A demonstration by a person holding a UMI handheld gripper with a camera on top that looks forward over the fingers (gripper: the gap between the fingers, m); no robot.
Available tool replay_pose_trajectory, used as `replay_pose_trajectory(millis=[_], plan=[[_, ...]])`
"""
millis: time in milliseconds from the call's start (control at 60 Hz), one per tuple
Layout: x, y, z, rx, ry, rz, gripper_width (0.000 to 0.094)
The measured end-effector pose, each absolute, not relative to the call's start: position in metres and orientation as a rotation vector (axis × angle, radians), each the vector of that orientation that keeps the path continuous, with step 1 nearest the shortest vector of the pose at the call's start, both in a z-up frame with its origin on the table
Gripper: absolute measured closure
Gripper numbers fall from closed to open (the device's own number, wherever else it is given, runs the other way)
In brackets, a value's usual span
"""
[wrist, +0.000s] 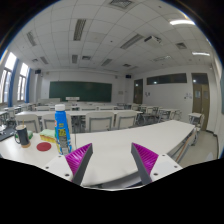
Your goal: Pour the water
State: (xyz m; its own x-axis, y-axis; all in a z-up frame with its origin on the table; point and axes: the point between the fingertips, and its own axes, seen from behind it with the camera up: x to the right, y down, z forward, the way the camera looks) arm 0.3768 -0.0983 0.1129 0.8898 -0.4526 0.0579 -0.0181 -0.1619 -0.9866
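A clear plastic water bottle (63, 129) with a blue label and a white cap stands upright on the white table (130, 140), just left of my left finger. A small dark cup (22, 136) stands further left near the table's far edge, with a red round lid-like thing (43, 147) lying between it and the bottle. My gripper (113, 165) is open and empty, with its magenta pads (80, 158) wide apart above the bare table top. Nothing is between the fingers.
This is a classroom. Rows of white desks and chairs (110, 120) stand beyond the table, with a green blackboard (80, 90) on the far wall. The table's right edge (185, 140) drops to open floor.
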Motion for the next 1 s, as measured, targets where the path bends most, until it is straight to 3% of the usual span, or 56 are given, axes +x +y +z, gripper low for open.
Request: replay_pose_trajectory(millis=[200,467,833,900,933,1000], plan=[[0.355,-0.092,0.120,-1.714,0.243,-0.405,0.0104],[0.271,-0.026,0.125,-1.715,0.044,-0.246,0.0113],[0.236,0.128,0.080,-1.762,0.071,-0.175,0.0115],[0.243,0.139,0.079,-1.764,0.100,-0.172,0.0191],[0.251,0.140,0.079,-1.756,0.128,-0.195,0.0388],[0.252,0.140,0.081,-1.731,0.182,-0.199,0.0445]])
